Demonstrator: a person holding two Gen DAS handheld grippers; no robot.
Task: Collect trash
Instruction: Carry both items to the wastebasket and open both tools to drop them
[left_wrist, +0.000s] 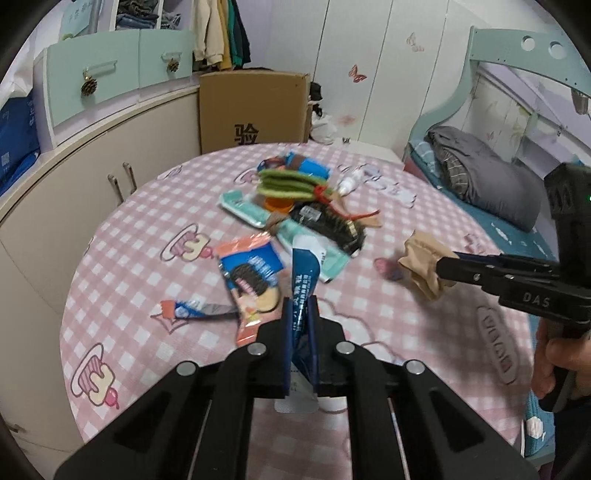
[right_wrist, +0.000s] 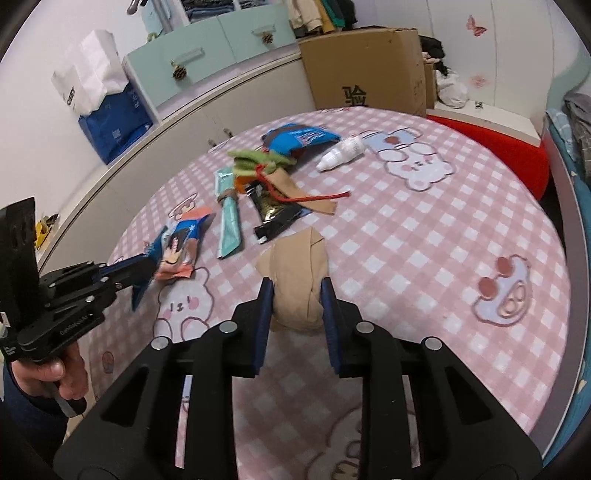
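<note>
Two claws, both loaded. Left claw (left_wrist: 300, 314) clamped shut on a dark blue foil wrapper (left_wrist: 303, 280): flat, glossy, creased, long axis running straight out between the pads and up toward the far pile, tail end poking back under the jaws. Right claw (right_wrist: 297, 291) pinched on a beige stocking (right_wrist: 295, 284): soft, matte, bunched into a lump, toe end flopping forward over the checked tabletop (right_wrist: 424, 236), slack enough to sag.

Remaining trash lying ahead and left of both claws, clearly nearer the left one: orange biscuit wrapper (left_wrist: 255, 280) just beside the held foil, crinkled and shiny, long axis slanting away to the upper left; thin sachet (left_wrist: 195, 310) flat beside it, pointing left. Farther off, mint-green packet (left_wrist: 243, 208), black packet (left_wrist: 332, 225), green felt piece (left_wrist: 291, 181) heaped together; white bottle (right_wrist: 341, 151), rigid and round, on its side beyond.

No bin visible in either view, so drop-off direction unknowable from here.
</note>
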